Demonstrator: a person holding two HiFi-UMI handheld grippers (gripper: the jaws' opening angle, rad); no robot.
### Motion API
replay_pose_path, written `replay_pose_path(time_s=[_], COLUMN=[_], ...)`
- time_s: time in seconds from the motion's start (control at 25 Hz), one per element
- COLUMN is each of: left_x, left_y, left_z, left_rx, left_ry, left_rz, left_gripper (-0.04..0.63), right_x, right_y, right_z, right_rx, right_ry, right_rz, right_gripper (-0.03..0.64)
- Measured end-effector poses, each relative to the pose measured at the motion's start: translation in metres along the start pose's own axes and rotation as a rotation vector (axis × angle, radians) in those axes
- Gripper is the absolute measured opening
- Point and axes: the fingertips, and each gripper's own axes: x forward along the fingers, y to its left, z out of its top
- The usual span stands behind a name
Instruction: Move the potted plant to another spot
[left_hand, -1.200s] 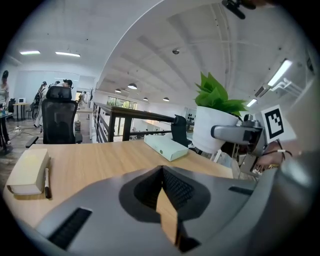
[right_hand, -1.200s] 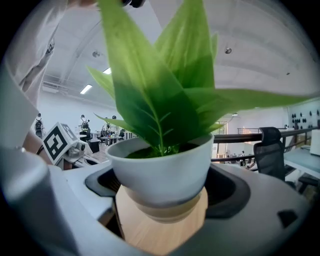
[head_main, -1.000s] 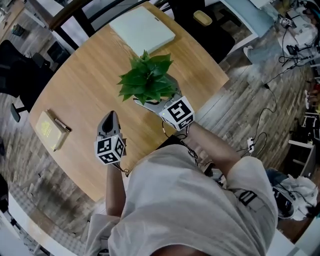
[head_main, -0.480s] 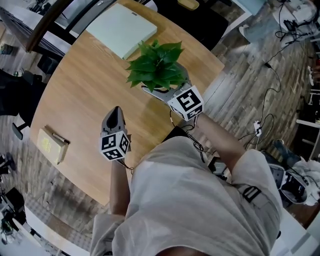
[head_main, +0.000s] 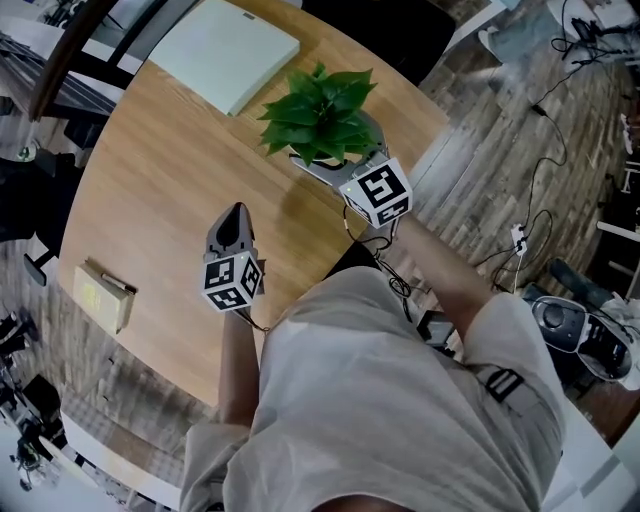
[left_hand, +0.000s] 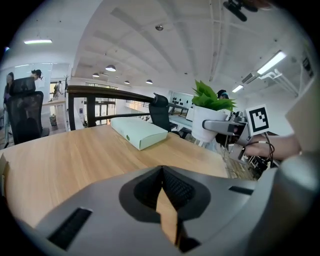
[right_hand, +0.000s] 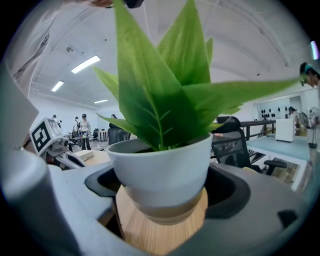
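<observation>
Your potted plant (right_hand: 159, 172), broad green leaves in a white pot with a tan lower band, stands upright, clasped between the jaws of your right gripper (head_main: 338, 168).

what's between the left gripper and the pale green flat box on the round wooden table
Nothing but a bare stretch of the round wooden table separates the left gripper from the pale green flat box; the head view and the left gripper view both show this.

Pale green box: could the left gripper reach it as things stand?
Probably yes: the left gripper holds nothing, only bare table lies between it and the box; the potted plant is off to the right.
</observation>
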Motion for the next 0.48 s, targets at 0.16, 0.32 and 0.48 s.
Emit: replay_pose_path(time_s=[0.16,0.32,0.48], left_x=[0.013,0.022,0.025], left_y=[0.001,-0.001,-0.003], left_z=[-0.001,-0.003,-0.009], left_rx=[-0.004,-0.008,-0.019], left_ry=[0.025,0.050,0.071], left_rz=[-0.001,-0.003,-0.007], left_gripper=[0.012,0.012,0.012], right_x=[0.007,0.013,0.017], right_y=[-0.019,-0.034,-0.044], right_z=[-0.017,-0.038,-0.058], right_rx=[0.019,0.038,0.052], right_ry=[0.024,0.055,0.089], right_rz=[-0.028,-0.045,-0.058], right_gripper=[0.508,0.508,0.508])
